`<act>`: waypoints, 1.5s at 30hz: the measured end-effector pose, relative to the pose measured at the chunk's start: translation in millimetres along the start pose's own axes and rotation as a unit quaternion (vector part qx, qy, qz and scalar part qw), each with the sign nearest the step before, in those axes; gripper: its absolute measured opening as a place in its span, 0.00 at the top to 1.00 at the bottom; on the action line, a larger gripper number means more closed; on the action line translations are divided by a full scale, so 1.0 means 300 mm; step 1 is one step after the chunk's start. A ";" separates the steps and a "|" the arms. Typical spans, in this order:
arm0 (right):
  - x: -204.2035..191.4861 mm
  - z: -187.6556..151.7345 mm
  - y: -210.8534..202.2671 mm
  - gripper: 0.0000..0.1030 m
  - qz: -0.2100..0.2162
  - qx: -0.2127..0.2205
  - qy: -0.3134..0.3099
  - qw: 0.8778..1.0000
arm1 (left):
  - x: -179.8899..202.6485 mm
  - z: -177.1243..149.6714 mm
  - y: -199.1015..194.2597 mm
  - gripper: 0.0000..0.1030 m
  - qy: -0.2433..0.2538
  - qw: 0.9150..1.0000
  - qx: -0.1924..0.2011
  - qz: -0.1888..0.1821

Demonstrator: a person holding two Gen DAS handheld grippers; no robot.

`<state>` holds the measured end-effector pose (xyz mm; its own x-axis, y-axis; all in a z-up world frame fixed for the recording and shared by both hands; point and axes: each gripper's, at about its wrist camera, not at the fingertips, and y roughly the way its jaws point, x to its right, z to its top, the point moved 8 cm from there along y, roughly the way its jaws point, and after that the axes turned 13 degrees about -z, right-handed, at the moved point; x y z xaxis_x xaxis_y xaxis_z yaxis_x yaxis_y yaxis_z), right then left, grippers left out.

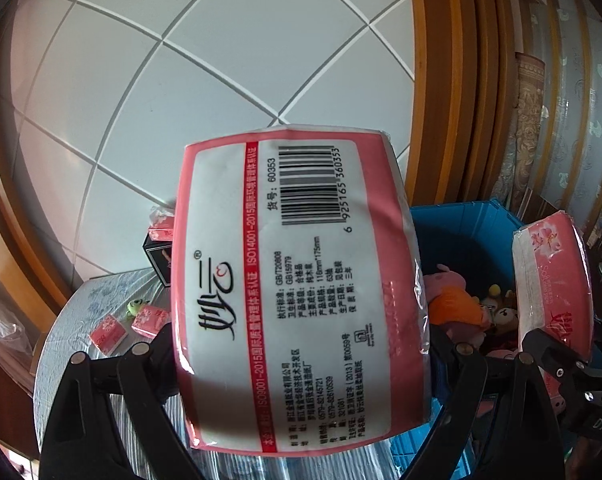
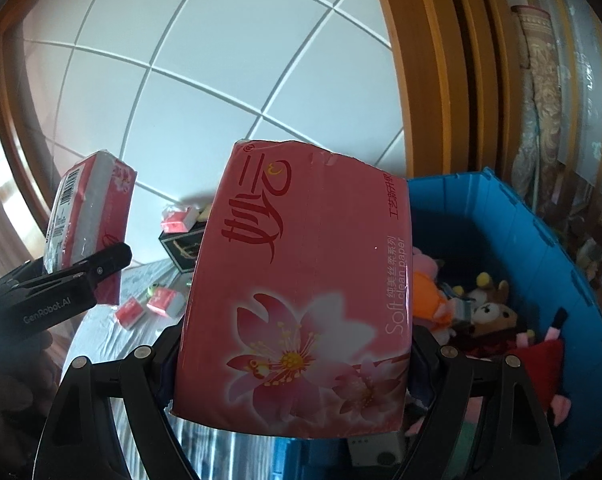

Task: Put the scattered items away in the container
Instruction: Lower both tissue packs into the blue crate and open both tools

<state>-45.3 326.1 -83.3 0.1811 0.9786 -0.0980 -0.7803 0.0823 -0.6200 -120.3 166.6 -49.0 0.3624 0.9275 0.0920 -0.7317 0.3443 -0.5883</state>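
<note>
Two tissue packs held up beside the blue bin

The left hand-held gripper [image 1: 301, 344] was clenched on a pink tissue pack [image 1: 293, 280] turned barcode-side to the camera, and the right hand-held gripper [image 2: 297, 348] grasped a second tissue pack [image 2: 301, 280] with its flower print facing the lens. From the right wrist view, the left one's pack appeared at about 9 o'clock; from the left wrist view, the right one's pack sat at about 3 o'clock. The blue bin [image 2: 521, 232] lay at roughly 3 to 4 o'clock behind the packs, with soft toys [image 2: 489, 312] inside. On the worktop [image 2: 101, 332] at about 8 o'clock lay small tissue packets [image 2: 165, 300], and a dark box [image 2: 181, 248] stood farther back with another packet on top.
</note>
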 end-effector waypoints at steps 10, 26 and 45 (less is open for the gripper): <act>0.221 -0.016 0.018 0.17 -0.054 0.000 0.042 0.998 | 0.221 0.037 0.097 0.11 0.042 0.997 -0.011 -0.057; 0.537 -0.029 0.040 0.17 -0.131 -0.009 0.098 0.987 | 0.579 0.176 0.300 0.11 0.092 0.983 -0.042 -0.152; 0.749 0.021 0.258 0.17 -0.150 -0.019 0.098 0.984 | 0.668 0.166 0.584 0.11 0.101 0.980 -0.101 -0.136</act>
<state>-68.6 553.6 -148.4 0.5144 0.8560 -0.0518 -0.6521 0.3512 -0.6719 -204.6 419.9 -93.8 0.6506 0.7501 0.1188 -0.4699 0.5204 -0.7130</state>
